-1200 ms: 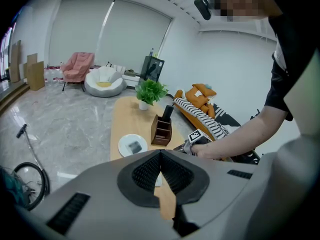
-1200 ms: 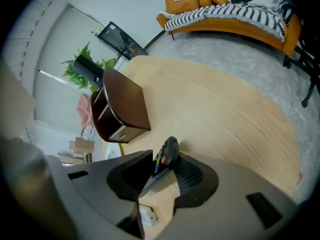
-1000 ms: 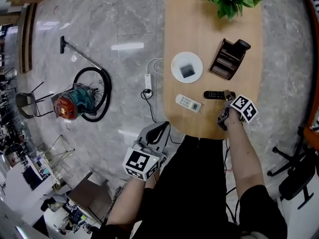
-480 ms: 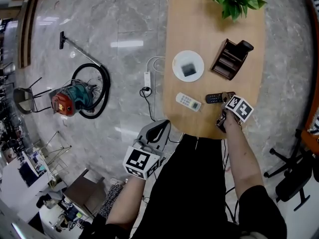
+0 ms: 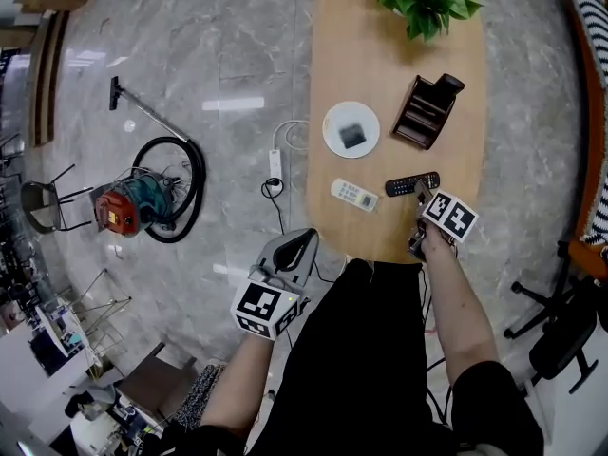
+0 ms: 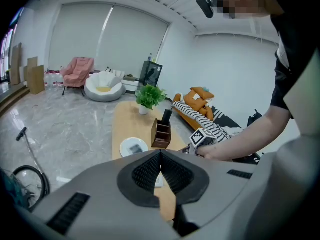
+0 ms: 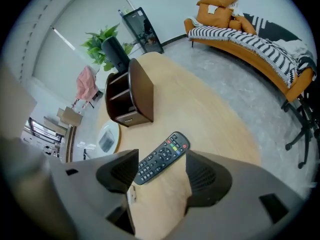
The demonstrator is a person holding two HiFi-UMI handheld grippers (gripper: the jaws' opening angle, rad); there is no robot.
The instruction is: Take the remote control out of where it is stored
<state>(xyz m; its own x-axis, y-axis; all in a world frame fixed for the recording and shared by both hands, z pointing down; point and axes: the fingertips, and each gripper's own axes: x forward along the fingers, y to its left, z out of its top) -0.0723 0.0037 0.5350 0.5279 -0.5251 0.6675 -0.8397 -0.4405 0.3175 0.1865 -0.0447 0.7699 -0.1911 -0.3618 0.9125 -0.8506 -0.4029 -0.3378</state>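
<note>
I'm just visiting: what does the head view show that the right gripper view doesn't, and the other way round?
Only the head view: the vacuum cleaner and power strip on the floor. Only the right gripper view: an orange sofa, and the right gripper close up, its jaws just opened wide, with the black remote lying flat on the table between them, ungripped. Both: that remote, the dark wooden organizer, white plate and plant.

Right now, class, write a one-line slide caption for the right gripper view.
The right hand-held gripper, jaws just opened, with the black remote lying free between them on the wooden table.
</note>
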